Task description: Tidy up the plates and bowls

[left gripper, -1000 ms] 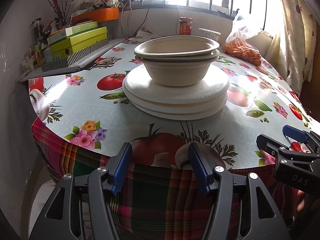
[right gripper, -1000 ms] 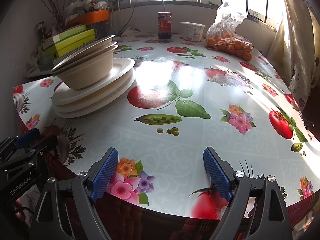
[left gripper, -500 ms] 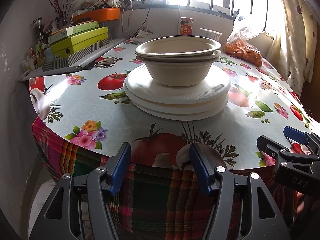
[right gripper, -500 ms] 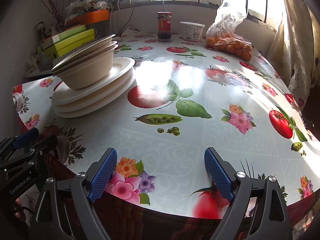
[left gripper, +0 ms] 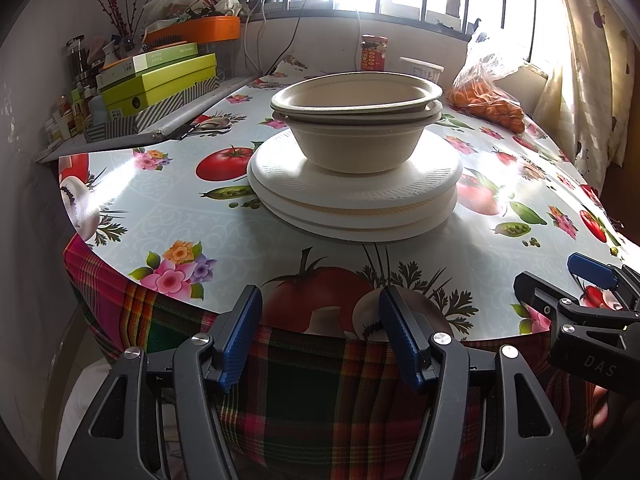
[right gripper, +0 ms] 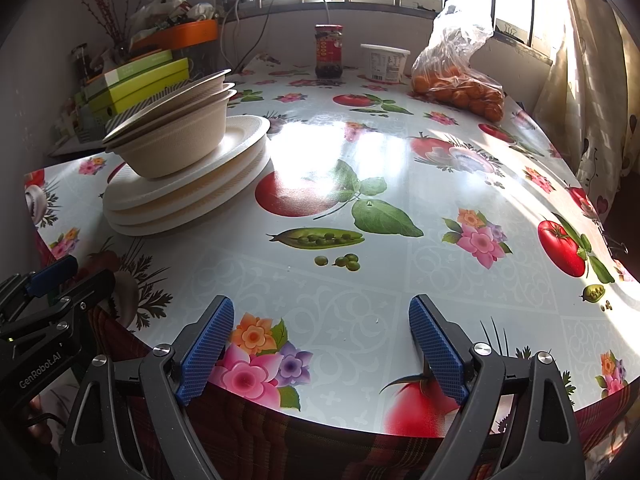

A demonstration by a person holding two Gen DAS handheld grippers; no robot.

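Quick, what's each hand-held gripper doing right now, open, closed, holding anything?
Left hand-held gripper: open, holding nothing.
Right hand-held gripper: open wide, holding nothing.

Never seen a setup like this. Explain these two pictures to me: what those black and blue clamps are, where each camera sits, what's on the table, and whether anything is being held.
The clamps are hand-held two-finger grippers, one in each of a person's hands; no robot arm is involved. Each carries a wide-angle camera looking forward along its fingers. One picture comes from the left gripper, the other from the right gripper.

Both hover at the near edge of a table with a fruit-and-flower cloth. On it stands a stack of white plates with nested beige bowls on top. At the far end are a jar, a white tub and a bag of oranges. Green boxes sit beside the table.

Both grippers are open and hold nothing.
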